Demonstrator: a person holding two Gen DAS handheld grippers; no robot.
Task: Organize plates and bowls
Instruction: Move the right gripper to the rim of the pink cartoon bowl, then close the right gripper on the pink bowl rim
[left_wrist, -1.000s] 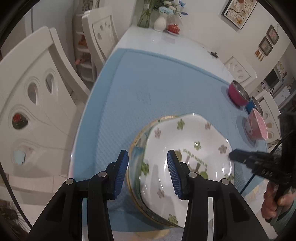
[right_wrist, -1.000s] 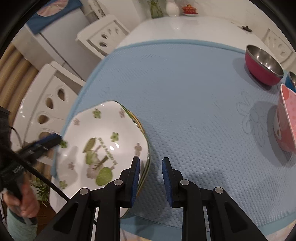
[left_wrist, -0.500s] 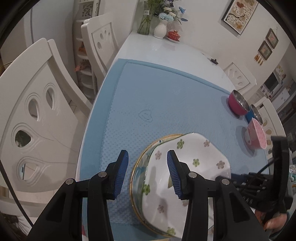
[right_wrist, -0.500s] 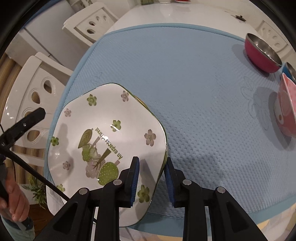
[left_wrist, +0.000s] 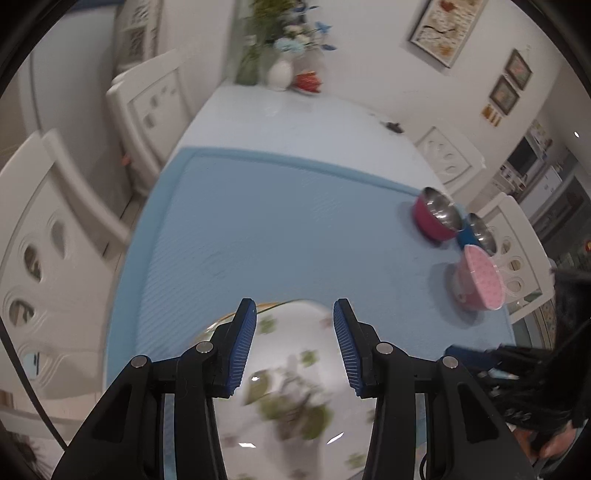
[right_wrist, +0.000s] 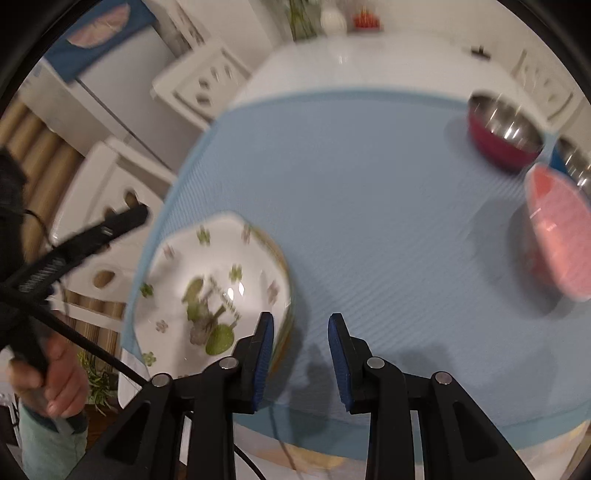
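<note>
Both views motion-blurred; plate (right_wrist: 207, 295) print unreadable, its near edge cut off behind your left hand-held gripper (left_wrist: 295, 347). Glossy white plate w/ green floral print and wavy rim sits stacked on a gold-rimmed one at the near-left corner of the dimpled blue mat (right_wrist: 369, 221) on the bench. Left hand-held gripper released, nothing between pads. Right hand-held gripper (right_wrist: 301, 356) released too, nothing gripped, just beside plate rim. Steel-lined bowls (left_wrist: 437, 218) far right.

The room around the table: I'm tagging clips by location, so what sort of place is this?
Most likely a home dining room: a long white table under a blue mat, white dining chairs around it, and framed pictures on the wall.
</note>
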